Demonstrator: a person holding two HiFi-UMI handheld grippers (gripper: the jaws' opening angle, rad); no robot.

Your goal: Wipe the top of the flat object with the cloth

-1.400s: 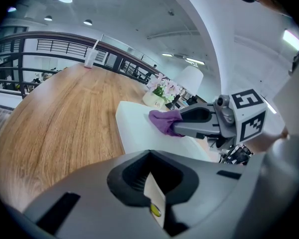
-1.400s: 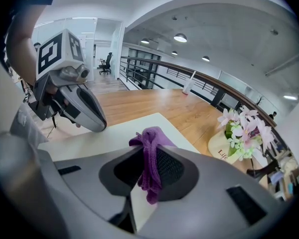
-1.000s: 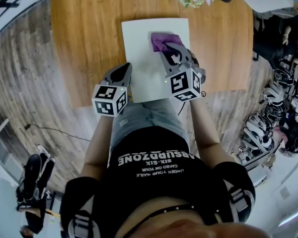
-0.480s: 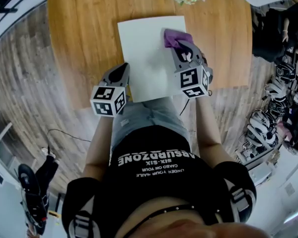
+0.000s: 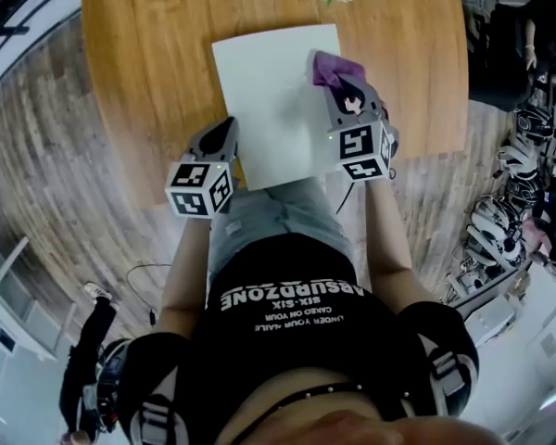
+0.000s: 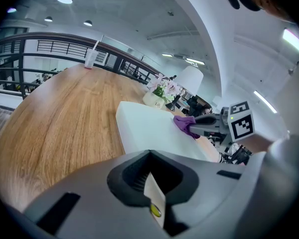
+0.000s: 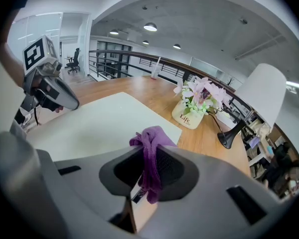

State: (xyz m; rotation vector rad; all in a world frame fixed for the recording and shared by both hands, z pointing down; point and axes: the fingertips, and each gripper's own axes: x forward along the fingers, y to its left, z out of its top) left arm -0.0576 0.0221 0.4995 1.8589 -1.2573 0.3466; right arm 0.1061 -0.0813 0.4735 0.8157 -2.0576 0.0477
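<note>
Right gripper (image 5: 339, 83): I hold it out ahead of me in the upper middle of the head view. Its jaws are clamped on the purple cloth (image 5: 331, 66).
Cloth: it is bunched between the jaws and hangs in a fold below them in the right gripper view (image 7: 150, 151). It sits on the upper right part of the flat white object (image 5: 269, 91), near that object's right edge.
Right arm (image 5: 380, 225): it is stretched forward from my shoulder, reaching further up the frame than the left.
Left gripper (image 5: 224, 130): its jaws are together with nothing between them. It sits just beside the flat object's lower left edge; I cannot tell whether it touches.
Left arm (image 5: 187, 258): it is extended forward and stops near the table's near edge.
Table (image 5: 148, 54): it is wooden, and the flat object lies on it at centre.
Flower vase (image 7: 189, 114): it stands beyond the flat object's far corner.
</note>
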